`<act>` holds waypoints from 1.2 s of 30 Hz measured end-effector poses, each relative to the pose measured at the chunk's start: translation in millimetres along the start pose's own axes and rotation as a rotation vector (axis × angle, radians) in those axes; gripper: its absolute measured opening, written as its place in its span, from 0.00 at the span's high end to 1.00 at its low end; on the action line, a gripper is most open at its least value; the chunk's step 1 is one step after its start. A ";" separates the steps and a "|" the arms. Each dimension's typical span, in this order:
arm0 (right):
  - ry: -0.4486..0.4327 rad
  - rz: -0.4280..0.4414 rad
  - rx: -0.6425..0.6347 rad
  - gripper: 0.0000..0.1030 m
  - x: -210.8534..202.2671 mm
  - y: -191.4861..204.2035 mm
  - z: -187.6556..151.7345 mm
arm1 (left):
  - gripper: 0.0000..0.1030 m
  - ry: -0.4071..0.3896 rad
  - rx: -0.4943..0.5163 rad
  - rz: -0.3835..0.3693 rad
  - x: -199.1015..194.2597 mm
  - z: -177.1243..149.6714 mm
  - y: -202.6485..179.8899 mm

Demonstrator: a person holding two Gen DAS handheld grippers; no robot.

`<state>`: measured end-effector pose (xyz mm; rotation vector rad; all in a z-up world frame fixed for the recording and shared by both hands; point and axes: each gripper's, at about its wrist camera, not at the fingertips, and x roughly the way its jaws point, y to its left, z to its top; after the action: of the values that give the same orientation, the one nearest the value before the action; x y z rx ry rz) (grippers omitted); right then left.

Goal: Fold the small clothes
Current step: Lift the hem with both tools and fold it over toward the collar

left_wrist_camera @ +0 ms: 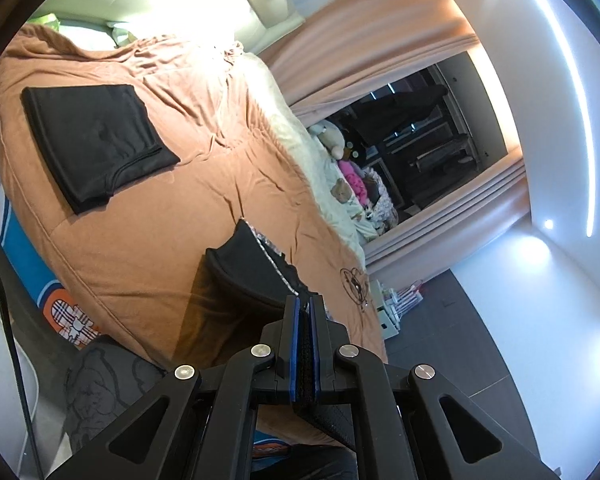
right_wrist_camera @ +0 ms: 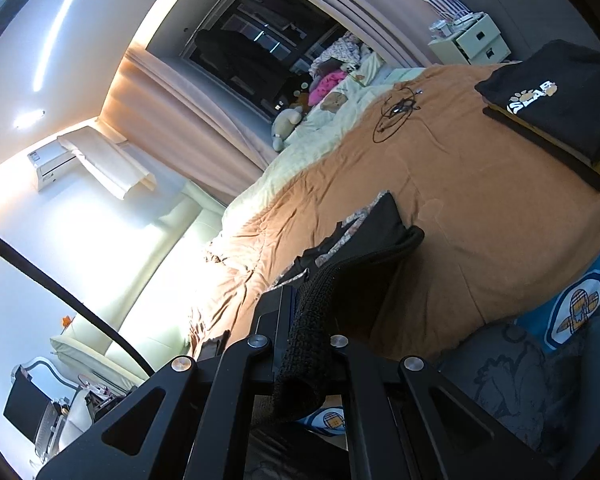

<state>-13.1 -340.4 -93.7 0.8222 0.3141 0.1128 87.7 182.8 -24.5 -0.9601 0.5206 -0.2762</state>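
A small black garment with a patterned lining lies partly lifted on the brown bed cover. My left gripper is shut on its near edge, with black knit fabric between the blue pads. My right gripper is shut on the same black garment, whose knit band drapes over the fingers. A folded black garment lies flat further up the bed in the left wrist view.
A stack of folded dark clothes with white "STAR" lettering sits at the bed's far right. Stuffed toys and a pale blanket line the window side. A small white drawer unit stands on the dark floor.
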 end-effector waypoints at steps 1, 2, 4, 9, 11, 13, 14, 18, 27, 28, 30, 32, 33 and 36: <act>0.001 -0.004 -0.004 1.00 1.9 -0.4 1.4 | 0.95 0.004 -0.002 0.000 2.0 0.1 1.1; 0.002 -0.011 -0.010 1.00 6.0 -2.9 2.5 | 0.95 0.008 -0.005 0.004 5.5 0.6 3.1; 0.009 -0.020 -0.013 1.00 13.4 -6.3 6.4 | 0.95 0.014 -0.006 0.017 12.0 2.1 6.6; 0.033 -0.039 -0.016 1.00 40.1 -12.2 24.9 | 0.95 0.034 -0.001 0.053 37.2 11.7 8.9; 0.043 -0.050 -0.018 1.00 55.1 -11.8 33.4 | 0.95 0.043 0.006 0.069 51.2 17.7 7.5; 0.056 -0.063 -0.021 1.00 71.7 -12.4 42.6 | 0.95 0.049 0.015 0.085 64.6 24.4 4.8; 0.061 -0.066 -0.021 1.00 76.4 -10.9 45.8 | 0.95 0.052 0.017 0.092 71.1 27.6 4.2; 0.084 -0.085 -0.021 1.00 108.0 -10.5 65.6 | 0.95 0.064 0.026 0.124 105.0 45.2 0.8; 0.143 -0.143 -0.030 1.00 187.3 -7.4 107.5 | 0.95 0.089 0.046 0.202 190.7 82.1 -3.4; 0.150 -0.151 -0.029 1.00 196.7 -7.7 111.5 | 0.95 0.094 0.042 0.213 201.9 86.0 -0.9; 0.164 -0.173 -0.020 1.00 215.0 -9.4 119.2 | 0.95 0.104 0.028 0.232 219.0 91.9 4.5; 0.174 -0.186 -0.004 1.00 229.6 -12.3 126.5 | 0.95 0.114 0.023 0.250 235.6 97.2 7.9; 0.179 -0.194 0.008 1.00 237.6 -13.7 129.9 | 0.95 0.119 0.022 0.263 245.5 99.9 10.4; 0.199 -0.232 0.032 1.00 261.5 -16.9 137.4 | 0.95 0.141 0.003 0.295 271.5 106.7 17.2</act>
<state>278.1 -390.9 -79.1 0.8025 0.5978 -0.0275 374.0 146.5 -70.3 -0.8520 0.7814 -0.0789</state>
